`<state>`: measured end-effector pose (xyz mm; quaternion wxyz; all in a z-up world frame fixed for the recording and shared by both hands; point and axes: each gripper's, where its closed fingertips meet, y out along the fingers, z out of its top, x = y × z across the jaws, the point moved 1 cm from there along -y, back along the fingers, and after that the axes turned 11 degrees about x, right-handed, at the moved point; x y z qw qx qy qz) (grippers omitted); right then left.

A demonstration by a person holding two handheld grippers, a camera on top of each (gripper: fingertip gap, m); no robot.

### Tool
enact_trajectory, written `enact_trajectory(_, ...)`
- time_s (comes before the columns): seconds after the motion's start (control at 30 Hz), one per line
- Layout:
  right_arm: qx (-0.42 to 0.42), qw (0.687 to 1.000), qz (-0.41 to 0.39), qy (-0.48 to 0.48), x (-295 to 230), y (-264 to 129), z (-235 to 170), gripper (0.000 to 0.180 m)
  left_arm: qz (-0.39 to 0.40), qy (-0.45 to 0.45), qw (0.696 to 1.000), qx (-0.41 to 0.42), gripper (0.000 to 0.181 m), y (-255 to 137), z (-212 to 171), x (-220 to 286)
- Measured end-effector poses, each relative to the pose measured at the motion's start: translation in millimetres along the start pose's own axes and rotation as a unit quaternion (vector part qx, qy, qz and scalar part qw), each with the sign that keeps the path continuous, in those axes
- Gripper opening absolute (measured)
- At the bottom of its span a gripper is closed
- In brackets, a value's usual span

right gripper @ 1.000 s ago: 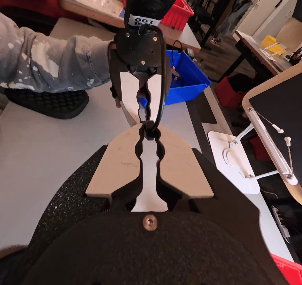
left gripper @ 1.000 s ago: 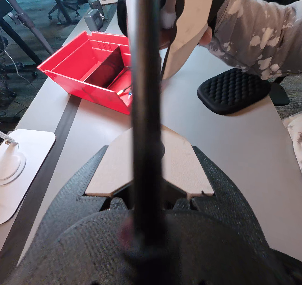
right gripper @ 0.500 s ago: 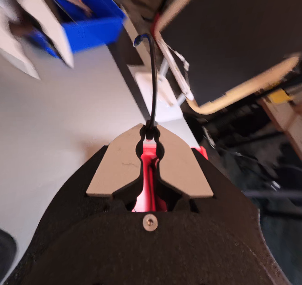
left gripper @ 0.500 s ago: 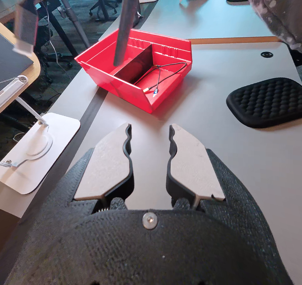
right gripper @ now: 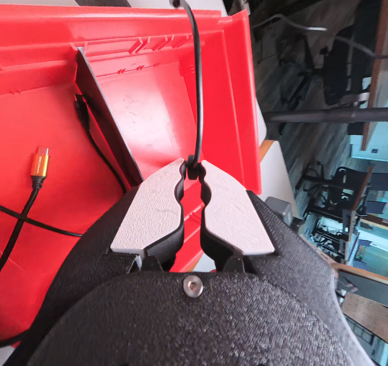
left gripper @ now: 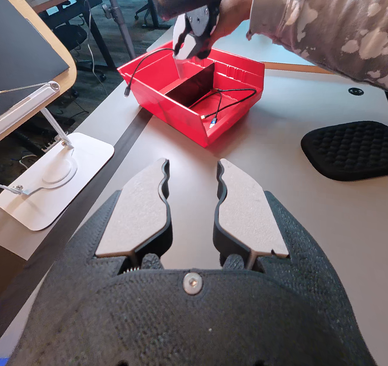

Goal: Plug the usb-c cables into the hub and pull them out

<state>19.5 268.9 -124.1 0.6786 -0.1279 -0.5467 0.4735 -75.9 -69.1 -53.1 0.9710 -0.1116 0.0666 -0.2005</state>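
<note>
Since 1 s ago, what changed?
The left gripper opened, letting go of the black cable, and drew back over the table. The right gripper carried that cable over the red bin. Its grip on the cable and the bin's two cables are unchanged.

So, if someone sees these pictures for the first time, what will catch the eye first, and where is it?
The bright red plastic bin on the grey table stands out first, with a black divider and two cables lying in one compartment. Above it, the right tool is shut on a thin black cable whose free end hangs over the bin's rim. Nearer the camera, the left tool is open and empty over the table.
</note>
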Motion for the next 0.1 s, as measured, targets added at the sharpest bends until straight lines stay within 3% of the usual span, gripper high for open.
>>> enact_trajectory(0.03,-0.008,1.000,0.006,0.006,-2.7,6.8,-3.0,0.010,0.002,-0.003,1.000,-0.003,0.043,-0.1,-1.2,-0.9)
enact_trajectory(0.1,-0.028,0.999,0.023,0.015,-8.4,16.2,-9.9,0.011,0.005,-0.005,1.000,-0.010,0.043,-0.2,-4.0,-2.6)
